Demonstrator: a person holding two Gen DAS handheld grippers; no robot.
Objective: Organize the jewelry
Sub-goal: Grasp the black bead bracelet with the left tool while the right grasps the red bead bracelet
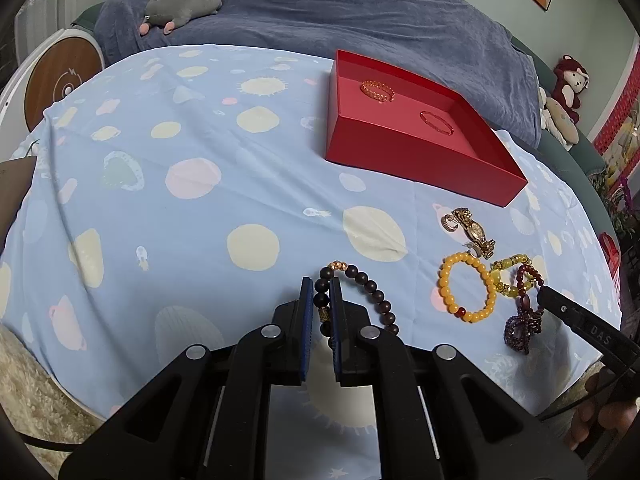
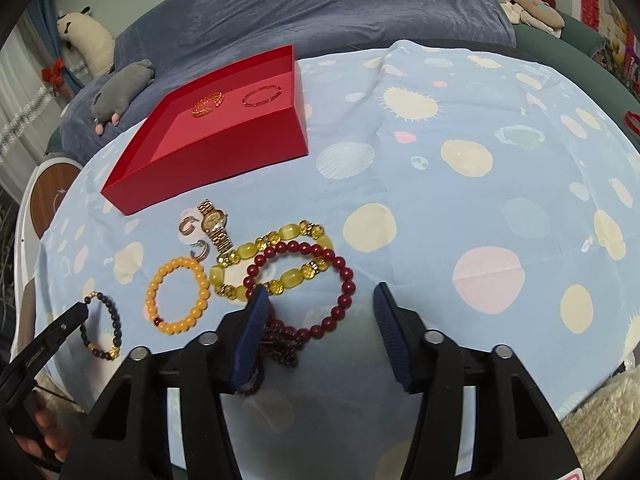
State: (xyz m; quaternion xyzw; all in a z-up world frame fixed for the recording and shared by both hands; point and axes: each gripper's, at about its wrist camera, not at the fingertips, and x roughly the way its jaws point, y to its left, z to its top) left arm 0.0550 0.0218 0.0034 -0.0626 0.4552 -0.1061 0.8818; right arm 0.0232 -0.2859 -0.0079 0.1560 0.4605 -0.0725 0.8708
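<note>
Ahead of both grippers, a red box (image 2: 224, 148) holds two bracelets: a gold chain (image 2: 207, 104) and a thin red one (image 2: 262, 95). On the desk (image 2: 440, 208), left to right: a dark bracelet (image 1: 362, 286) pinched between the nearly closed left fingers (image 1: 307, 300); an orange bracelet (image 2: 178, 295); two earrings (image 2: 188, 225); one watch (image 2: 216, 222); a yellow-green bracelet (image 2: 276, 240); and a maroon bracelet (image 2: 340, 276) between the wide-open right fingers (image 2: 256, 320), with a darker bead cluster (image 2: 280, 344) at the left finger.

Bedroom: bed (image 1: 360, 8), plush toys (image 1: 568, 84).
</note>
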